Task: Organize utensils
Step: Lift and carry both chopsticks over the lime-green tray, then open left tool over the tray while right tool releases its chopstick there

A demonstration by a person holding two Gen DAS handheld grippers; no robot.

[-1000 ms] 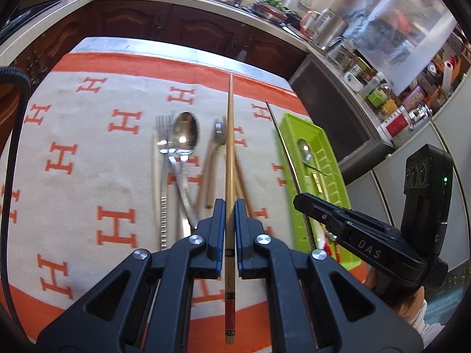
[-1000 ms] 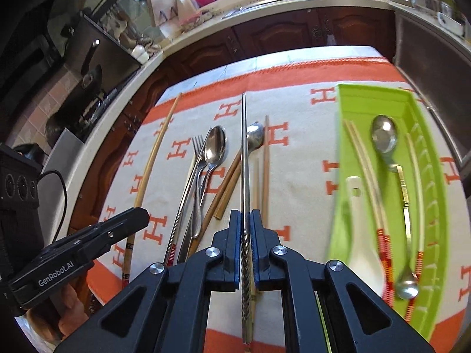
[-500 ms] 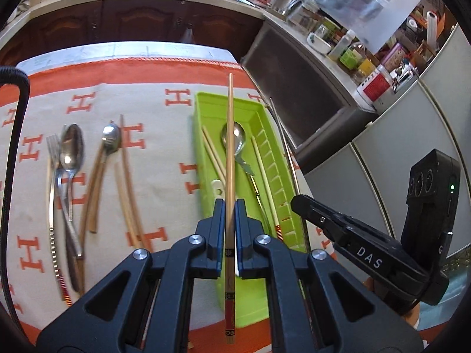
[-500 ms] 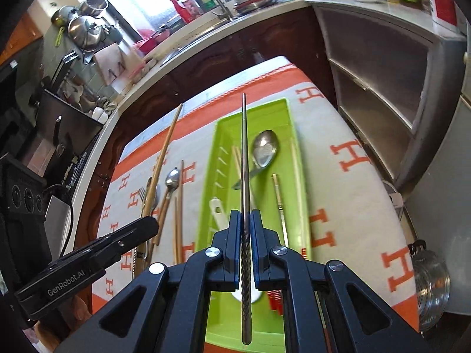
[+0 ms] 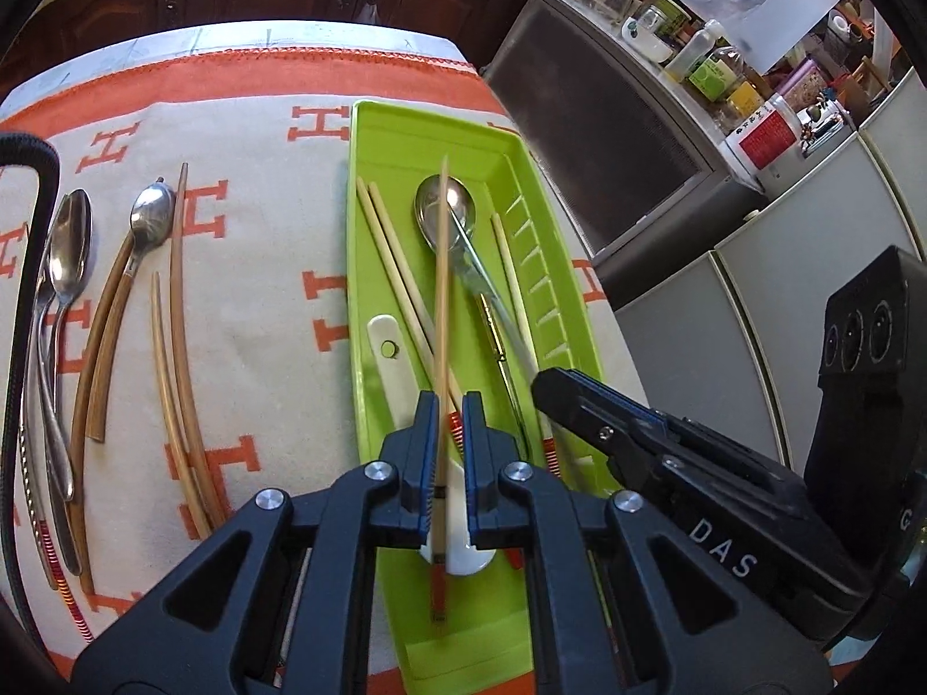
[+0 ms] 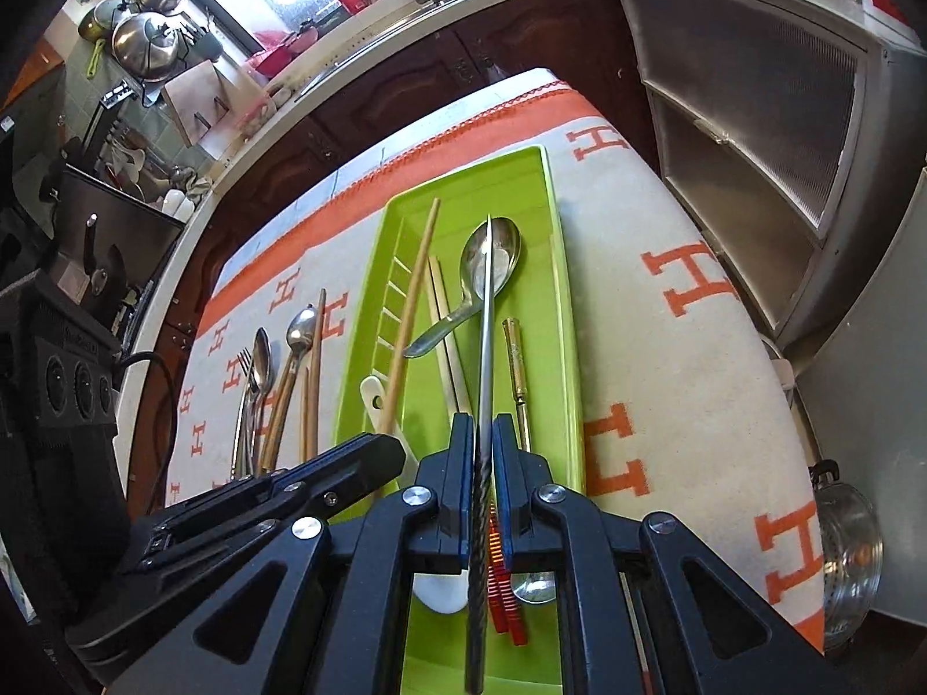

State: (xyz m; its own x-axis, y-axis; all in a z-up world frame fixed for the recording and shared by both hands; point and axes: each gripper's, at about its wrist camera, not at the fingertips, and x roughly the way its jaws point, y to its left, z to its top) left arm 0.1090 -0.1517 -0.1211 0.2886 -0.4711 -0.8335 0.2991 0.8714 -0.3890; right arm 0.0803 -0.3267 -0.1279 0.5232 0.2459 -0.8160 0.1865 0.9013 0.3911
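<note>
The table (image 5: pixel 243 40) carries an orange-and-cream cloth (image 5: pixel 272 301) printed with H shapes, and on that cloth lies a long green tray (image 5: pixel 400 133), the landmark for everything else. Inside the tray rest a white ceramic spoon (image 5: pixel 388 359), a metal spoon (image 5: pixel 446 214) with a gold handle, and several pale chopsticks with red-striped ends. Left of the tray in the left wrist view, on the bare cloth, lie two more spoons (image 5: pixel 69 249), a fork that shows only in the right wrist view, and a few wooden chopsticks (image 5: pixel 174 313), all roughly parallel to the tray's long side. The left claw (image 5: pixel 445 440) is clenched on a wooden chopstick (image 5: pixel 443 266), which points forward over the middle of the tray and crosses above the bowl of the metal spoon. The right claw (image 6: pixel 482 463) hangs over the near end of the tray with a twisted metal chopstick (image 6: pixel 485 313) between its fingers; its jaws have just been opening, and a narrow gap shows beside the chopstick on the right, so I cannot tell whether the pads still press on it. That metal chopstick runs lengthwise above the tray, its tip over the metal spoon's bowl.
</note>
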